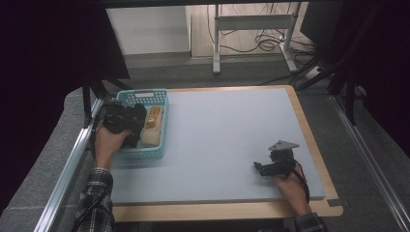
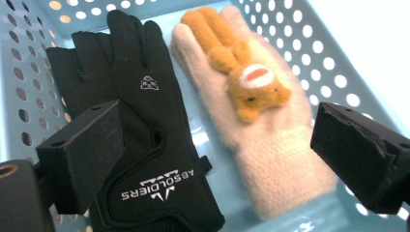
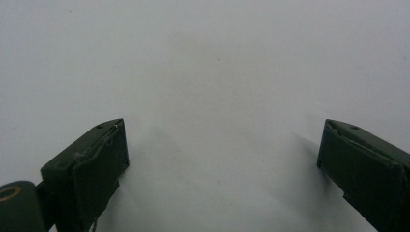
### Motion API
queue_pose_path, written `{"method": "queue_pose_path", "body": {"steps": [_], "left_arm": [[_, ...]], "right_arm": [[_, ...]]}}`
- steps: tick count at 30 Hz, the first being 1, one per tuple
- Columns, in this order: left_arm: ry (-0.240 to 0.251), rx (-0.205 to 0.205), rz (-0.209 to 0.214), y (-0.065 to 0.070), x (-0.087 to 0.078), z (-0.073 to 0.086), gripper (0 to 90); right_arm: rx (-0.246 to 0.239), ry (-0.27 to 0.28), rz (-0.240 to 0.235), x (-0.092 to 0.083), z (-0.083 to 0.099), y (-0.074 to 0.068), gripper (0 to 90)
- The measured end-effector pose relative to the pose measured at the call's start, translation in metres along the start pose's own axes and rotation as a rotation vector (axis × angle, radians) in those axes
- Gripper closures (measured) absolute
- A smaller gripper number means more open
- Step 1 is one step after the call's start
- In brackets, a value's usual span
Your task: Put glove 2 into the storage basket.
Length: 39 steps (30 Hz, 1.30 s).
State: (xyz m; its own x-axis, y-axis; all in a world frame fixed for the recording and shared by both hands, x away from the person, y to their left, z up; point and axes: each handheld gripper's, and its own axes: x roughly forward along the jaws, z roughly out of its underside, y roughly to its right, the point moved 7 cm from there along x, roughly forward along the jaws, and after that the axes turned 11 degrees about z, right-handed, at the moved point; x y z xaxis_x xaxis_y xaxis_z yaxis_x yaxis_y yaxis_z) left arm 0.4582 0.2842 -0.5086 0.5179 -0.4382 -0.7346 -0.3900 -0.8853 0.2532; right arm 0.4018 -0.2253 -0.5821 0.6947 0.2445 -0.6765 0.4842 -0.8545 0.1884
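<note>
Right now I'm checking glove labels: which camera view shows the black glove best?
The left gripper view: the black glove lies close up in the teal basket, white logo readable, beside the cream glove. In the high view it is a small dark shape partly behind the left gripper. The right gripper view looks at bare table.

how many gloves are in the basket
2. A black glove lies on the left of the basket, a cream glove beside it on the right. Others could be hidden underneath.

Black glove (image 2: 140, 145) beside cream glove (image 2: 270, 135)
</note>
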Motion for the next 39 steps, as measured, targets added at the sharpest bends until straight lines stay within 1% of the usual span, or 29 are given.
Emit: {"method": "queue_pose_path", "body": {"steps": [9,13,17,20,25,33,39], "left_arm": [[-0.006,0.045,0.004,0.01,-0.005,0.005,4.6],[-0.001,0.064,0.011,0.015,-0.007,0.007,4.5],[0.006,0.074,0.016,0.019,-0.007,0.01,4.1],[0.015,0.078,0.027,0.022,-0.008,0.012,3.8],[0.031,0.098,0.036,0.028,-0.01,0.015,3.7],[0.05,0.118,0.058,0.037,-0.013,0.018,3.7],[0.063,0.123,0.076,0.043,-0.015,0.022,3.8]], "right_arm": [[0.0,0.0,0.0,0.0,0.0,0.0,3.8],[0.0,-0.001,0.0,0.0,0.0,0.0,3.8],[0.001,-0.001,0.0,0.0,0.0,0.0,3.8],[0.0,-0.001,0.0,0.0,0.0,0.0,3.9],[0.0,-0.001,0.0,0.0,0.0,0.0,3.9],[0.0,-0.001,0.0,0.0,0.0,0.0,3.9],[0.0,-0.001,0.0,0.0,0.0,0.0,3.9]]}}
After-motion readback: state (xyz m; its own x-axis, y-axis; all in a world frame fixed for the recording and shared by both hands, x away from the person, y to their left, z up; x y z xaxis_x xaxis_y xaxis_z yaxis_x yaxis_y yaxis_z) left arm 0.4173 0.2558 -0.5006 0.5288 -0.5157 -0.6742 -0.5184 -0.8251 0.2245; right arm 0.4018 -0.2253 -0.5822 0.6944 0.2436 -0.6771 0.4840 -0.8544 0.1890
